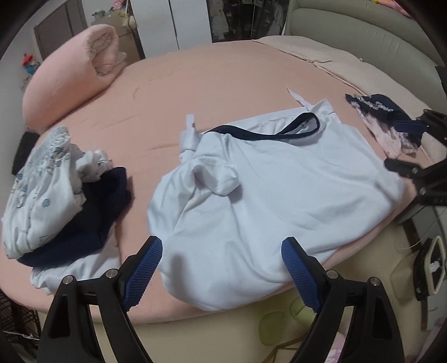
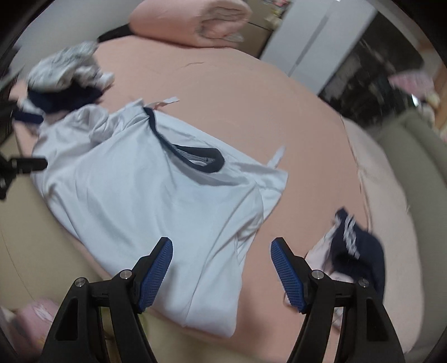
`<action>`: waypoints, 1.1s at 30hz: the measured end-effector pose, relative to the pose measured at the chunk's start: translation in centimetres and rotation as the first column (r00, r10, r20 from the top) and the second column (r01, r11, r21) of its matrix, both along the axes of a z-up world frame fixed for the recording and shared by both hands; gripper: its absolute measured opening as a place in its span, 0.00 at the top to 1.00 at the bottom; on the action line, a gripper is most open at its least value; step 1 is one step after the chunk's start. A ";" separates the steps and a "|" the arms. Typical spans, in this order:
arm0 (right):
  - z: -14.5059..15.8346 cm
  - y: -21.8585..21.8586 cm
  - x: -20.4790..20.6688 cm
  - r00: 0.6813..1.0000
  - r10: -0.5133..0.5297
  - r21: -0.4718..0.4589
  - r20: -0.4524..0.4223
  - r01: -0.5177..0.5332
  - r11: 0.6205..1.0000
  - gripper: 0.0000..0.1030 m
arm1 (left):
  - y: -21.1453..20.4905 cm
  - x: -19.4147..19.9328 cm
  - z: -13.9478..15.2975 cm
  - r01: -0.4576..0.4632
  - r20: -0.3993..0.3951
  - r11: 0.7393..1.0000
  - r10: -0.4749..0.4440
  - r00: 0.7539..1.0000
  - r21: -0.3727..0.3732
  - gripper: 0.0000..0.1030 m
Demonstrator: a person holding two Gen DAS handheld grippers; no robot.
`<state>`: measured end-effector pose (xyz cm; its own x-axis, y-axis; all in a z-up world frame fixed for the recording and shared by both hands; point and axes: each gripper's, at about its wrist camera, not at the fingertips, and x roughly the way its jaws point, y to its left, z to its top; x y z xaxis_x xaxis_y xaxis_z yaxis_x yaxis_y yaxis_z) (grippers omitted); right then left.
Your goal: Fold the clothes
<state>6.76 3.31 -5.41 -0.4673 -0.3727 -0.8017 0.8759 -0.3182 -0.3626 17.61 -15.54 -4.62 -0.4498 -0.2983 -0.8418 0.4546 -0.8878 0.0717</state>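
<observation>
T-shirt (image 1: 273, 178) lies rumpled, partly folded on the bed (image 1: 223, 78); your left gripper (image 1: 222, 251) and right gripper (image 2: 222, 251) hang wide open, empty. Next, grasp its near hem.

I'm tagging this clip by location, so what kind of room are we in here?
Most likely a bedroom: clothes lie on a bed with a pink sheet, a rolled pink quilt sits at its far corner, and white wardrobe doors stand behind.
</observation>
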 end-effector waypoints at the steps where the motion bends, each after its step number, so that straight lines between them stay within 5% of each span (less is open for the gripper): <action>1: 0.0 -0.2 0.2 1.000 0.013 0.010 -0.012 -0.013 1.000 0.30 | -0.3 -0.2 0.1 0.002 0.006 1.000 -0.002 1.000 -0.016 0.15; 13: -0.6 -4.6 -3.5 0.994 0.098 0.061 0.044 -0.101 0.993 0.29 | -5.1 -4.8 0.2 0.137 0.134 0.983 -0.120 0.984 -0.121 0.15; 21: -1.2 -7.4 -5.4 0.985 0.150 0.054 0.088 -0.155 0.986 0.29 | -6.7 -9.1 -0.1 0.203 0.128 0.979 -0.206 0.970 0.035 0.15; 33: -4.8 -10.3 -6.7 0.965 0.210 0.110 0.156 -0.229 0.967 0.29 | -7.5 -14.6 -3.4 0.241 0.189 0.961 -0.264 0.946 0.135 0.15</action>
